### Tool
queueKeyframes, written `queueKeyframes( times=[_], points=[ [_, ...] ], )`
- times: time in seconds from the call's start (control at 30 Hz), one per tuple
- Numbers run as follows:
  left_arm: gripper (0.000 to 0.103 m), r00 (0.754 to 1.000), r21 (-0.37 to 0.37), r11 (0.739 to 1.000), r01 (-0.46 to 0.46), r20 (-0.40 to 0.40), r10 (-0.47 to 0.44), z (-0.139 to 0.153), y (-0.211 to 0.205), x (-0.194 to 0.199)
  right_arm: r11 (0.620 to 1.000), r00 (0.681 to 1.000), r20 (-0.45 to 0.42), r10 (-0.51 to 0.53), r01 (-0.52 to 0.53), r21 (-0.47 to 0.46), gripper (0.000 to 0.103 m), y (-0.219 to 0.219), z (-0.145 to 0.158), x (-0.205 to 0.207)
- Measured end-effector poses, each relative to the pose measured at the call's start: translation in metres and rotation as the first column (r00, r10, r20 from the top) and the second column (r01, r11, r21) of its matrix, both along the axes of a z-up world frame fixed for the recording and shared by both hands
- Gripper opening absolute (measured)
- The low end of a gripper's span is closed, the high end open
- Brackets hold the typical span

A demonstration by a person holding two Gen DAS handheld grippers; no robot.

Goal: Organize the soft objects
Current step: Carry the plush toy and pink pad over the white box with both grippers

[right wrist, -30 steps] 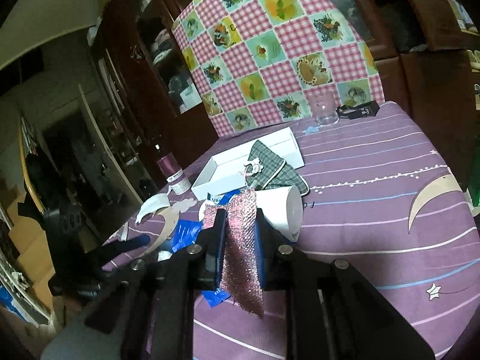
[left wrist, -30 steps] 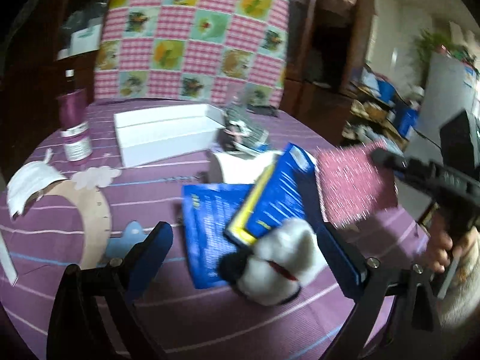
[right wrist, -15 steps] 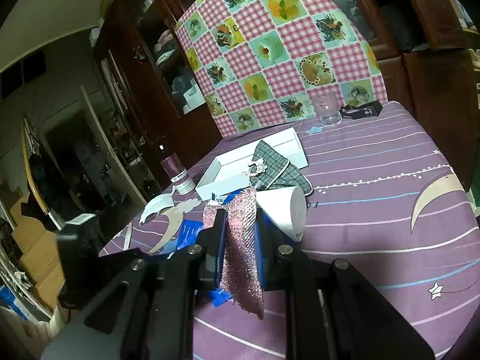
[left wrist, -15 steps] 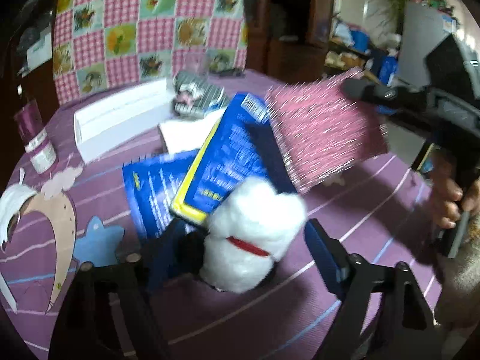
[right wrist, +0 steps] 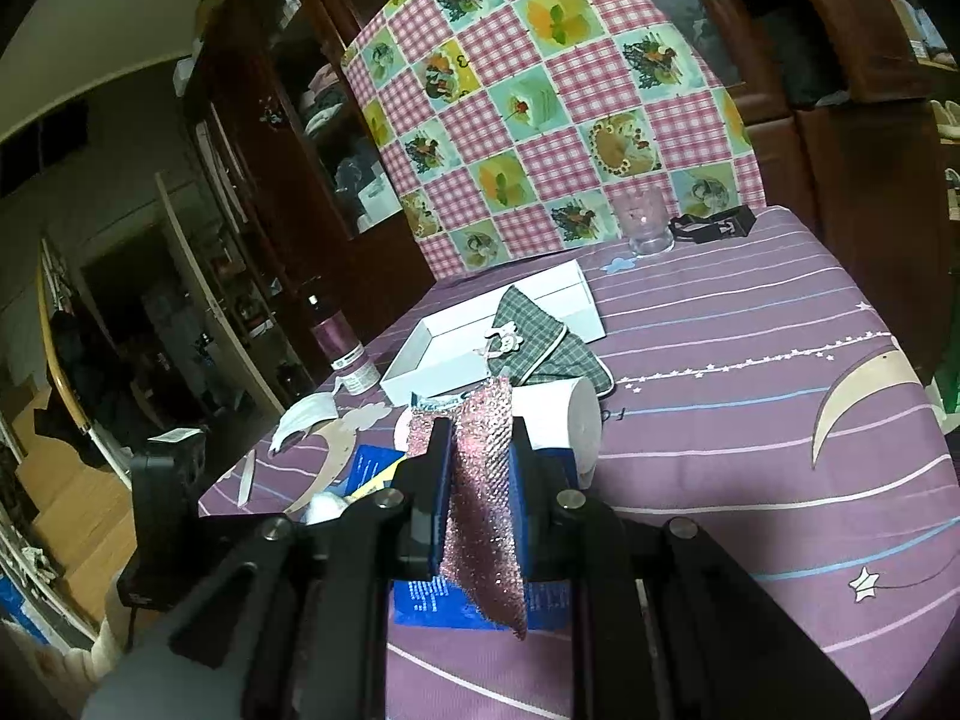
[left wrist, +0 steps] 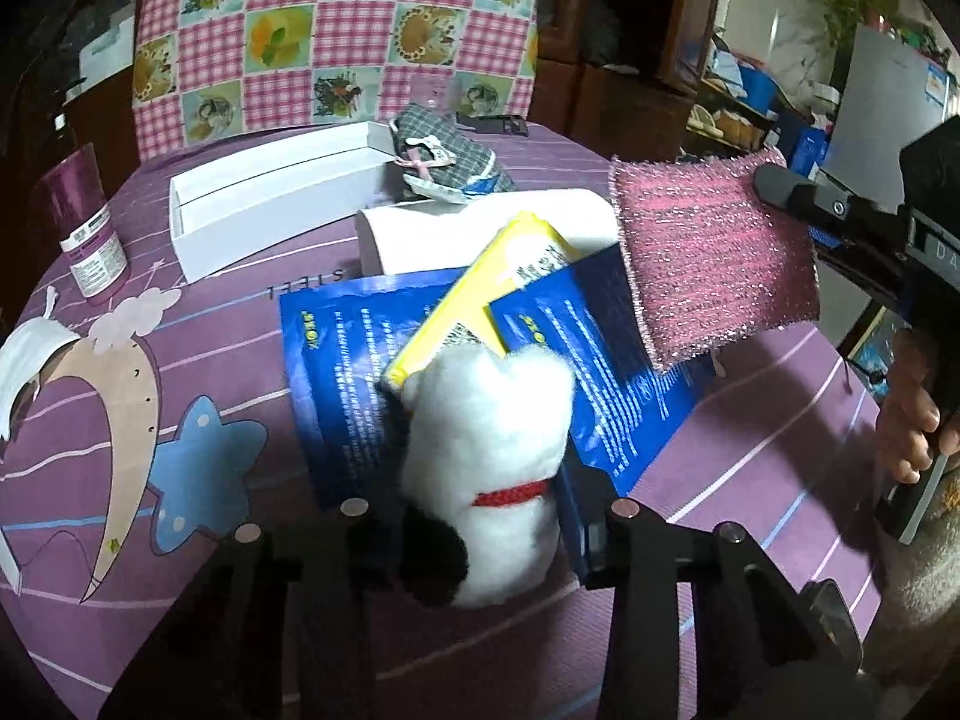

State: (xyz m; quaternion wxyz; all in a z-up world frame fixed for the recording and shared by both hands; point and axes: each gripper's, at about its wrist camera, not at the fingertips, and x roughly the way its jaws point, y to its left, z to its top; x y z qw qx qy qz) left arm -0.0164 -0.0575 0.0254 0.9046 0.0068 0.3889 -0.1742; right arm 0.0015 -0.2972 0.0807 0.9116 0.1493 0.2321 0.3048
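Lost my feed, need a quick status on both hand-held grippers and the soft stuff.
Left hand-held gripper just closing around white plush toy. Right hand-held gripper shut on pink sparkly cloth. Plush lies on blue packets.

We're in somebody's home here, a lived-in dining or sitting room. We've got a round table point(right wrist: 750, 360) under a purple cloth printed with moons and stars, and behind it a pink gingham patchwork cover point(right wrist: 540, 108) draped over something tall. Dark wooden cabinets point(right wrist: 288, 138) with glass doors line the wall, shelves stuffed with folded fabrics. A drinking glass point(right wrist: 645, 222) sits near the far edge. Off to one side we see a potted plant point(left wrist: 852, 6) and cluttered storage bins point(left wrist: 750, 81).
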Motion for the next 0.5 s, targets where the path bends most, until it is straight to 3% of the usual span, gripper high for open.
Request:
queueKeyframes(
  times=[0.3,0.5],
  points=[
    [0.037,0.995,0.065,0.993,-0.096,0.016,0.095,0.014,0.009,-0.004,1.0,0.999,-0.03,-0.013,0.013,-0.004,0.018,-0.003,0.018,0.0],
    [0.037,0.988,0.013,0.988,-0.154,0.02,0.154,0.045,0.026,-0.008,0.999,0.995,-0.095,0.042,-0.039,0.033,0.018,-0.005,0.041,0.013]
  ],
)
